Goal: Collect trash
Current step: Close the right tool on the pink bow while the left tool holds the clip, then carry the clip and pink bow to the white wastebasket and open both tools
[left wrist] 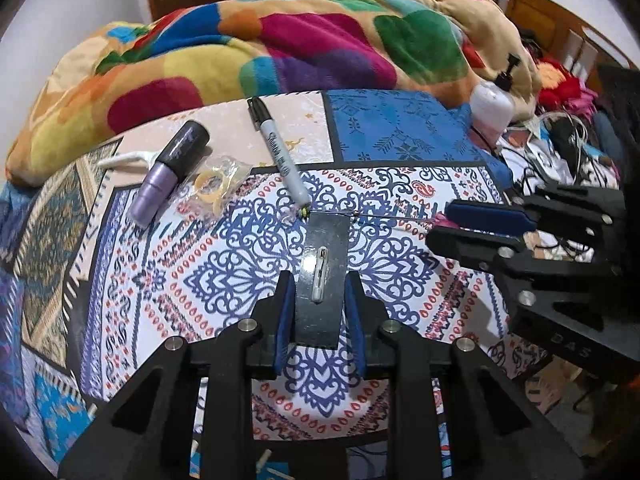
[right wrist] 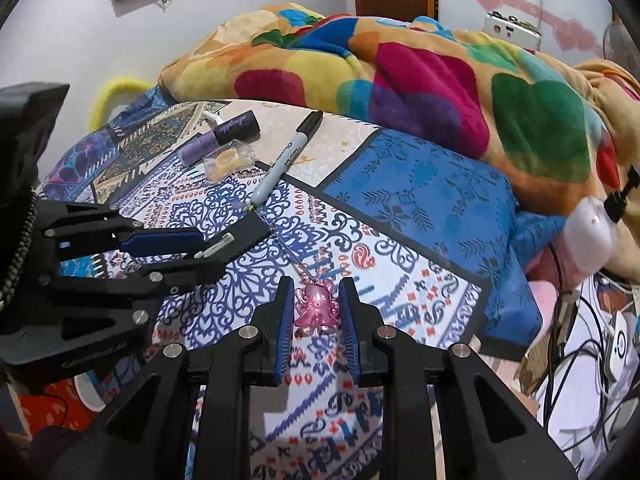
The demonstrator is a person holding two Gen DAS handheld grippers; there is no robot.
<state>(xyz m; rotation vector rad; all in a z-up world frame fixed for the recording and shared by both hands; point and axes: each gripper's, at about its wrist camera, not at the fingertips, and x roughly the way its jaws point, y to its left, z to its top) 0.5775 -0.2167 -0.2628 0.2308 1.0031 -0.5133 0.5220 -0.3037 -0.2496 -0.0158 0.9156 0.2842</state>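
A black card (left wrist: 324, 280) with a white pin on it lies on the patterned bedspread (left wrist: 180, 292), and my left gripper (left wrist: 320, 280) is shut on its two long edges. From the right wrist view the same card (right wrist: 244, 236) sits in the left gripper (right wrist: 212, 252). A thin chain (right wrist: 294, 258) runs from the card's far end to a pink translucent charm (right wrist: 316, 308). My right gripper (right wrist: 316, 284) is shut on that charm, low over the spread. In the left wrist view the right gripper (left wrist: 438, 222) comes in from the right.
Behind the card lie a black marker (left wrist: 276, 152), a clear packet of yellow rings (left wrist: 212, 188) and a purple nail-polish bottle (left wrist: 168, 172). A bright fleece blanket (left wrist: 280, 52) is heaped at the back. A white pump bottle (left wrist: 492, 108) and tangled cables (left wrist: 560, 152) crowd the right.
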